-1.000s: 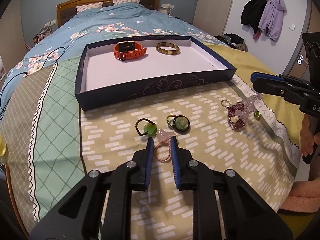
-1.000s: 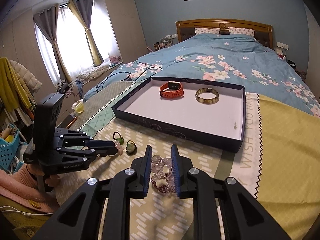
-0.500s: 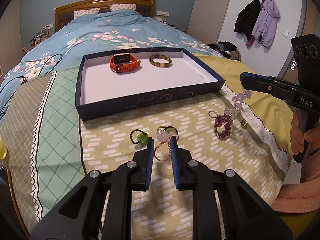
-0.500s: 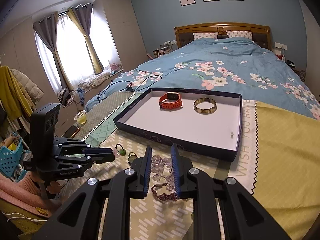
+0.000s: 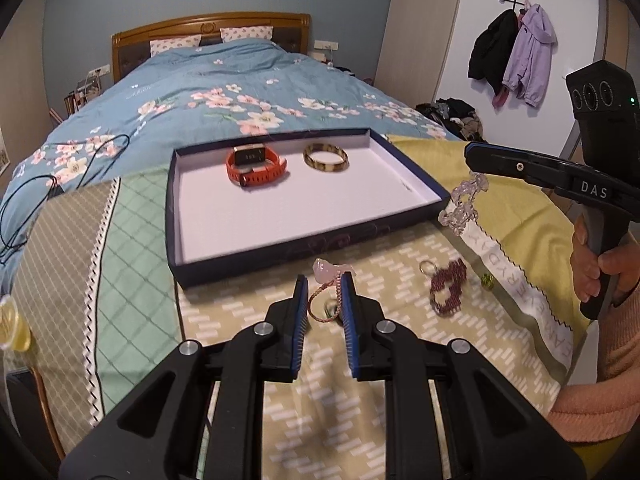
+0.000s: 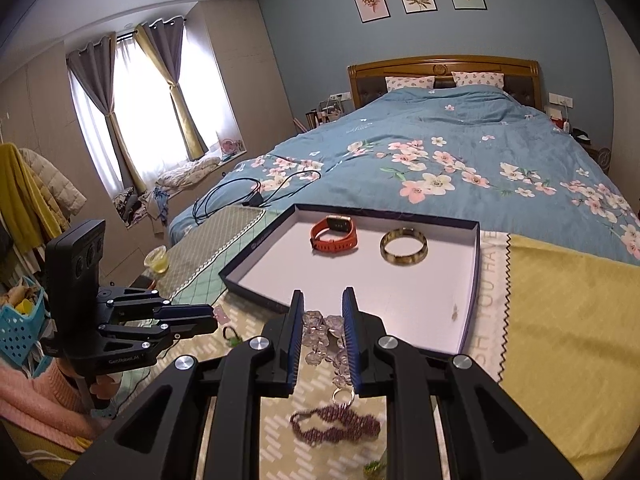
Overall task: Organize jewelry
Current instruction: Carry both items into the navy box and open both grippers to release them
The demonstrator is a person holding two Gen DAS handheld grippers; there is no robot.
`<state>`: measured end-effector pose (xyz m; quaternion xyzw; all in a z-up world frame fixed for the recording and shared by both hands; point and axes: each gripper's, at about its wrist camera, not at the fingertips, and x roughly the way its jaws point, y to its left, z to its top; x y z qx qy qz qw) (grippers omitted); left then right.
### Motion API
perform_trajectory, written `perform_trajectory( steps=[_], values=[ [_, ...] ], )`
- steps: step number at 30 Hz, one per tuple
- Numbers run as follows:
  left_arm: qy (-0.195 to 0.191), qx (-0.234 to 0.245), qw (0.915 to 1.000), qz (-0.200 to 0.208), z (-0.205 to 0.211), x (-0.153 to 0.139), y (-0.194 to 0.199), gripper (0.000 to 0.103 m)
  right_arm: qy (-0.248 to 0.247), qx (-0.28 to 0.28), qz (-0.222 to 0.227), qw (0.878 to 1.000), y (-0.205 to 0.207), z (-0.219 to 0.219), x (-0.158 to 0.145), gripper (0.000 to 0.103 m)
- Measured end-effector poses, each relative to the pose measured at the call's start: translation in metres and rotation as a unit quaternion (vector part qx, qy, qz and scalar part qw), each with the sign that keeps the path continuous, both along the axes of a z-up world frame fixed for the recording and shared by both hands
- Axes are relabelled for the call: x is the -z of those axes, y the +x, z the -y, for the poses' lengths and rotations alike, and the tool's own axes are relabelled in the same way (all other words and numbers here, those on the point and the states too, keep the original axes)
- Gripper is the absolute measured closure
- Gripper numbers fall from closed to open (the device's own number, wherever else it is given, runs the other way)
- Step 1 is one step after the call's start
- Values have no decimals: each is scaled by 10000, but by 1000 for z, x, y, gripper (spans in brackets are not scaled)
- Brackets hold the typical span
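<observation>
- The left gripper (image 5: 324,294) has its fingers (image 5: 301,312) pinched on a pink braided cord bracelet (image 5: 325,300) with a pale pink stone charm at the top; the loop hangs between the blue pads, clear of the bedspread.
- The right gripper (image 6: 322,322) has its fingers (image 6: 295,332) closed on a clear crystal bead bracelet (image 6: 324,340), which dangles in a loose strand (the left wrist view shows it hanging from the tip, off the cloth).
- Just below the right gripper, on the patterned bedspread (image 5: 400,360), lies a dark purple beaded piece (image 6: 336,428) with a small metal ring at one end.
- A small green bead (image 5: 487,280) sits near that purple piece, toward the yellow patch of the bedspread.
- Another dark cord loop with a green stone (image 6: 231,336) lies on the cloth between the two grippers, partly hidden.
- Beyond both grippers stands a shallow dark blue box tray (image 5: 304,252) with a white floor, resting on the bed (image 5: 224,92).
- Inside the tray, at its far end, an orange smartwatch (image 5: 256,166) and a tortoiseshell bangle (image 5: 325,157) lie side by side, apart from each other.
- A hand (image 5: 592,264) in a pink sleeve grips the handle of the right gripper.
- A black cable (image 6: 248,196) lies coiled on the blue floral duvet, well away from the tray.
</observation>
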<state>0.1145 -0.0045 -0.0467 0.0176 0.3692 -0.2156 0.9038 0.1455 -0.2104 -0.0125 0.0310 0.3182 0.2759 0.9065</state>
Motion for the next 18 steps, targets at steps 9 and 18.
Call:
perform_trajectory(
  steps=[9,18],
  values=[
    [34,-98,9998,173,-2,-13,26,86,-9,-18,133,9999,29,-7,-11,86],
    [127,-160,9996,199,-2,-17,53,86,-20,37,36,10000,65,-16,-9,85]
  ],
)
